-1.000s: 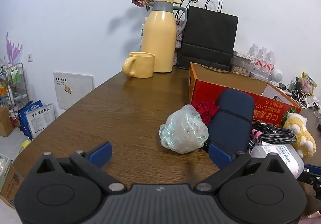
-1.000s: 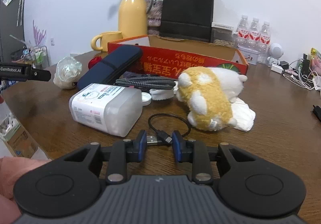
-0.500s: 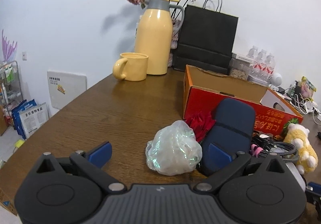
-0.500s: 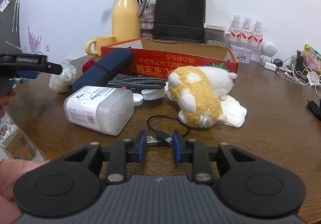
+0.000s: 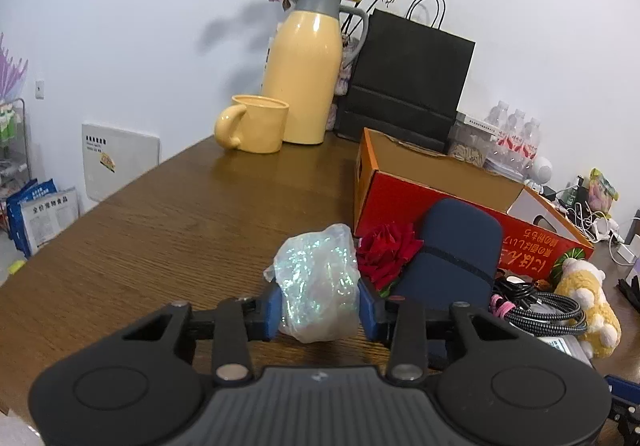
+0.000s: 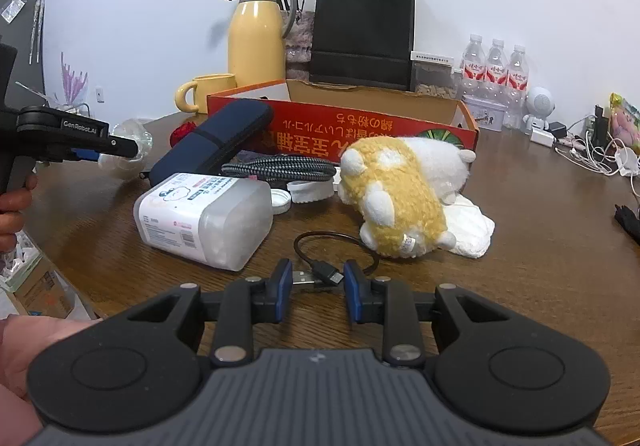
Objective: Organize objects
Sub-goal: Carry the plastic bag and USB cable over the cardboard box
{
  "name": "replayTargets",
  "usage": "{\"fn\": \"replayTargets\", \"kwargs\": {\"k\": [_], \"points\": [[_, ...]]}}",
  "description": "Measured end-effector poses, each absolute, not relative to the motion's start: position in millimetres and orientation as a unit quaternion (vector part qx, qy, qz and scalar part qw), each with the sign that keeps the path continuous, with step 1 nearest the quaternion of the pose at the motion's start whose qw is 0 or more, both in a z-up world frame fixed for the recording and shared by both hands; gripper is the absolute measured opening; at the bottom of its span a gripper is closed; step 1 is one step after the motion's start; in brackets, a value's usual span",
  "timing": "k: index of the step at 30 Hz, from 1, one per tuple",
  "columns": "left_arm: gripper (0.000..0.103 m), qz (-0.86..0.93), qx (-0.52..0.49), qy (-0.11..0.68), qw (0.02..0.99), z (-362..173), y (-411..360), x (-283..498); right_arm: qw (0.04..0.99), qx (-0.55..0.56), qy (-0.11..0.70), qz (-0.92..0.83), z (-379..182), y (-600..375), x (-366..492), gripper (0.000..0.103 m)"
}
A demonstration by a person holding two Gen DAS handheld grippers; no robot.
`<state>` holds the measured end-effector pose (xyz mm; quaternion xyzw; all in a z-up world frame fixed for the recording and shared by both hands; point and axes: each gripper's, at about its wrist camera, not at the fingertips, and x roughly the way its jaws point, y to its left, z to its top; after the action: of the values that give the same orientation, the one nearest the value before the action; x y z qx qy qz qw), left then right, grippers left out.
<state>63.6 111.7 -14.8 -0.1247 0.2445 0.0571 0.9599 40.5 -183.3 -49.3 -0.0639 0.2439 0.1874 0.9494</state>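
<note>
Barely begun. Left tongs [image 5: 319, 310], jaws just closing, pressed on crumpled iridescent bag [image 5: 318, 286], resting on bench [image 5: 160, 230] beside red box [image 5: 460, 202]. Right tongs [image 6: 314, 288] nearly shut around black cable's plugs [image 6: 318, 277], grip unclear. Everything else remained unsorted.

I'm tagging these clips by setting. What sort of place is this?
Probably a lived-in home or small office room, not a lab: a wooden table against a white wall, holding a yellow thermos jug with dried roses, a plush toy, and bottled water beside tangled charger cables.
</note>
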Motion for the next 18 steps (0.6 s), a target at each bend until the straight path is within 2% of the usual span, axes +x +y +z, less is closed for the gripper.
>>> {"fn": "replayTargets", "kwargs": {"k": [18], "points": [[0.036, 0.044, -0.105, 0.2, 0.973, 9.8, 97.1, 36.9, 0.955, -0.072, 0.206, 0.201, -32.8, -184.8, 24.9, 0.028]]}}
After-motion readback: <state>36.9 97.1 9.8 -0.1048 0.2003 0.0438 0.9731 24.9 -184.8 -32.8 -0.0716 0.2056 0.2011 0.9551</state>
